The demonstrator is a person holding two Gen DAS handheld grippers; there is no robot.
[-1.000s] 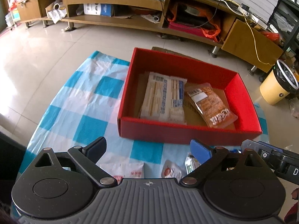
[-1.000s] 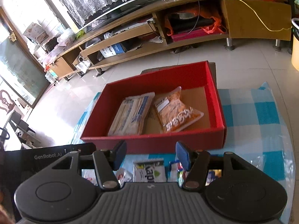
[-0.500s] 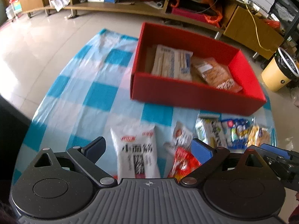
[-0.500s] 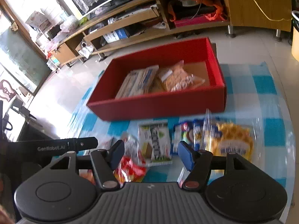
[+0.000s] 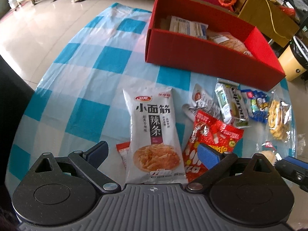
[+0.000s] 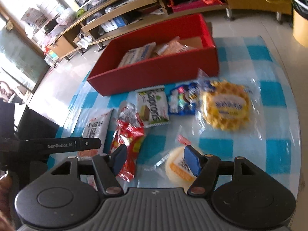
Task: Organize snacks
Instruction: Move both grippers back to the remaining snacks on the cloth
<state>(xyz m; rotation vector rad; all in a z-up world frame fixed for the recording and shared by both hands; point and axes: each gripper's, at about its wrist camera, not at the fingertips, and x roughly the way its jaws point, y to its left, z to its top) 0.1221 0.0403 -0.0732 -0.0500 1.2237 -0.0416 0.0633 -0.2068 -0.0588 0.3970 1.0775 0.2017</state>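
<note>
Both tongs stand open and hold nothing. The left tongs (image 5: 152, 151) hang over the near edge of the round bench covered in a blue-and-white checked plastic cloth (image 5: 82, 73), their dark pads parted on either side of the tall white spicy-strip snack bag with black Chinese lettering (image 5: 154, 134). Just beside that bag at 3 o'clock lies the crinkled red foil snack packet (image 5: 211, 134), which the blue right pad (image 5: 208, 155) overlaps in this view. At 1 o'clock from the white bag sits the open red rectangular cardboard box (image 5: 202, 57), with a pale printed flat pack (image 5: 187, 26) and an orange-brown snack bag (image 5: 231, 42) lying inside it. In the right wrist view, the right tongs (image 6: 156, 158) hover with their pads apart above the round pale cake in clear wrapping (image 6: 178, 168), near the bench's close edge. At 12 o'clock from them, in a row just in front of the box (image 6: 154, 71), lie the green-and-white wafer packet (image 6: 153, 106), the small blue sweets packet (image 6: 182, 101) and the yellow waffle in clear film (image 6: 224, 107); the waffle is blurred.
</note>
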